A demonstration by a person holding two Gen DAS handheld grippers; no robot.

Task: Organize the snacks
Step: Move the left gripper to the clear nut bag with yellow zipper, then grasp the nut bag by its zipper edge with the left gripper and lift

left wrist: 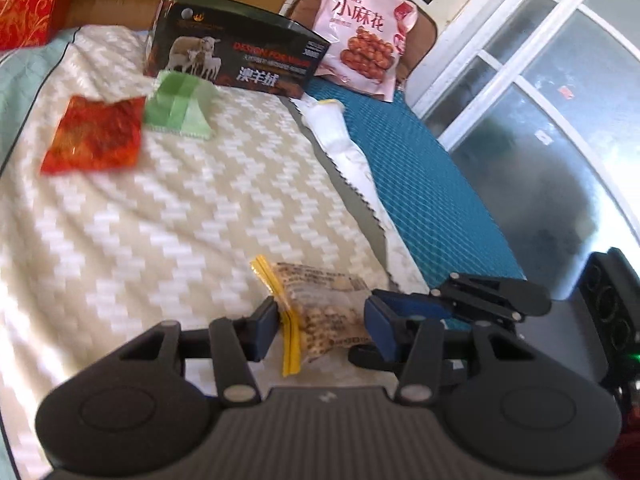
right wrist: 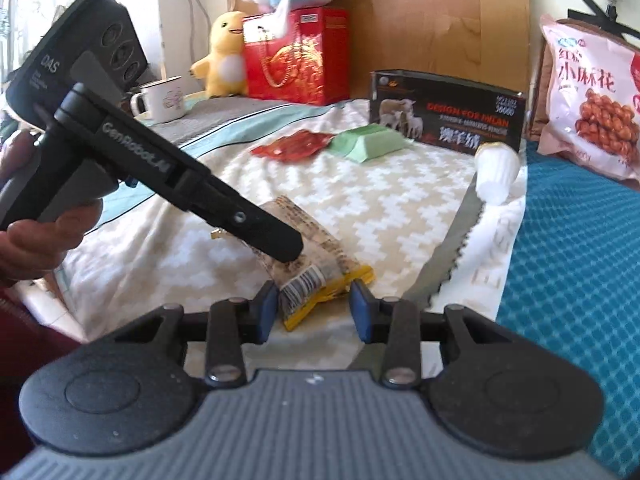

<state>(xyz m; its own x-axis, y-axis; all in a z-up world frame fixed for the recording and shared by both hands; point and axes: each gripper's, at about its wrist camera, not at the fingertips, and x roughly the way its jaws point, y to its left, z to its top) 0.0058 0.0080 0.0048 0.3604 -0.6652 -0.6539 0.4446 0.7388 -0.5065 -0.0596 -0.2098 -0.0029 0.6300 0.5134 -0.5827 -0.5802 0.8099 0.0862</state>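
A clear snack packet (left wrist: 324,308) with yellow sealed edges lies low on the cream zigzag cloth (left wrist: 160,220). My left gripper (left wrist: 322,328) is shut on it, one blue pad against each side. In the right wrist view the same packet (right wrist: 328,250) tilts up from the cloth, and my right gripper (right wrist: 314,312) is shut on its yellow barcode end. One black finger of the left gripper (right wrist: 280,240) lies across the packet's top. Farther back lie a red packet (left wrist: 94,136), a green packet (left wrist: 180,108) and a long white packet (left wrist: 340,140).
A black sheep-print box (left wrist: 236,48) stands at the back, with a pink snack bag (left wrist: 364,36) propped beside it. A teal mat (left wrist: 432,200) runs along the right. A red gift bag (right wrist: 296,56), a yellow plush (right wrist: 224,56) and a mug (right wrist: 164,100) sit far left.
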